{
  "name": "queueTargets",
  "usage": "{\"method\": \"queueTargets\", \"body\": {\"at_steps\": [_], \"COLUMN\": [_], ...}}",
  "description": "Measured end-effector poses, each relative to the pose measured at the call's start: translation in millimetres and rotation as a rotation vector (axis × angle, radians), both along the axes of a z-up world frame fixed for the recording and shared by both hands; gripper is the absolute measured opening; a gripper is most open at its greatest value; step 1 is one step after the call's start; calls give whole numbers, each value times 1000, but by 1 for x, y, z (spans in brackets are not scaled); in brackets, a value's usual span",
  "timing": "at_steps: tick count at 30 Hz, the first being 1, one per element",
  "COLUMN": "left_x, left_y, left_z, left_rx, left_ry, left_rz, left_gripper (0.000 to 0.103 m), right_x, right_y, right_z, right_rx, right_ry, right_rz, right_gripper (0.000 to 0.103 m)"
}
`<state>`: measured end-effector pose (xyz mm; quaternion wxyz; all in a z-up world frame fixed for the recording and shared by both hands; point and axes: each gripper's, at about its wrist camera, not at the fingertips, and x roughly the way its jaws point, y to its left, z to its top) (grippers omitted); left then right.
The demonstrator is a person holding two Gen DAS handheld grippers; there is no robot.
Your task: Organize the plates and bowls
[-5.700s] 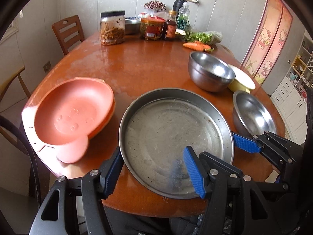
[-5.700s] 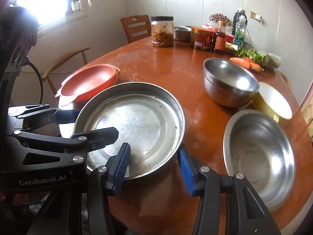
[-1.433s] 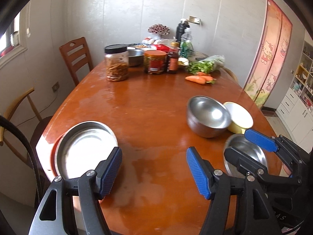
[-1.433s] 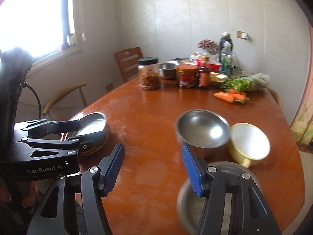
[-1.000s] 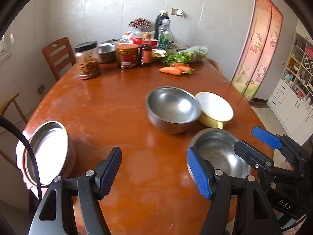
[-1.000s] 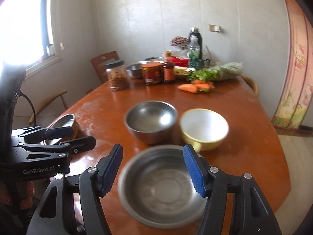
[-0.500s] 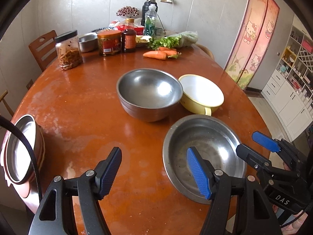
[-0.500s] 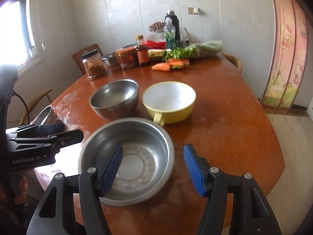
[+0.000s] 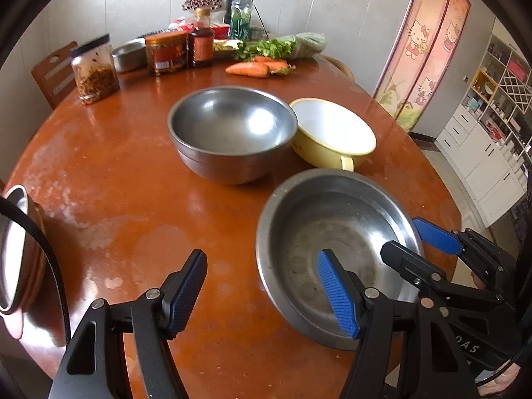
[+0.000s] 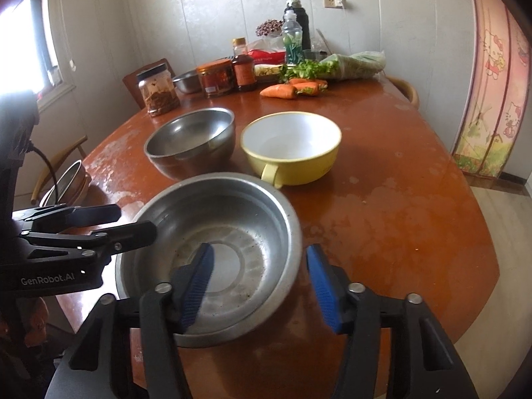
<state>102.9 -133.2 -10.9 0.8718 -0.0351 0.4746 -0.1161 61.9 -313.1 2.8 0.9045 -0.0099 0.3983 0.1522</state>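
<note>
A shallow steel basin [image 9: 335,252] [image 10: 212,252] sits near the table's front edge. My right gripper [image 10: 261,282] is open, its fingers straddling the basin's right rim, one finger inside and one outside. My left gripper [image 9: 262,296] is open, its right finger over the basin's left rim. Behind stand a deep steel bowl [image 9: 232,129] [image 10: 191,139] and a yellow bowl with a handle [image 9: 332,133] [image 10: 292,146]. A steel plate stacked on orange plates [image 9: 13,252] [image 10: 68,183] sits at the table's left edge.
At the far end of the round wooden table [image 9: 133,183] stand jars [image 9: 94,68], a sauce bottle [image 9: 201,45], a small steel dish [image 9: 128,55], carrots [image 9: 252,68] and greens [image 10: 332,65]. A wooden chair [image 9: 55,71] stands behind left.
Both grippers have swung right from the plate stack and come down to the shallow steel basin. The right gripper's fingers now straddle its rim. Both stay open.
</note>
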Motion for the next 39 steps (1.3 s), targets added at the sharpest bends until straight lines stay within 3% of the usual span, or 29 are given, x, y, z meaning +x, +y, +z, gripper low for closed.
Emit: {"method": "queueTargets", "body": {"at_steps": [10, 32, 39], "left_x": [3, -15, -14], "left_y": [0, 56, 64], "left_z": [-14, -12, -7], "left_rx": [-81, -47, -64], "left_ry": [36, 24, 16], "left_rz": [-46, 55, 58], "left_gripper": [57, 57, 57], "right_x": [0, -11, -2], "right_y": [11, 73, 70], "right_z": [-2, -4, -1], "right_rx": [-9, -27, 47], "right_ry": [2, 5, 53], "right_rz": [31, 157, 143], "right_gripper": [53, 53, 55]}}
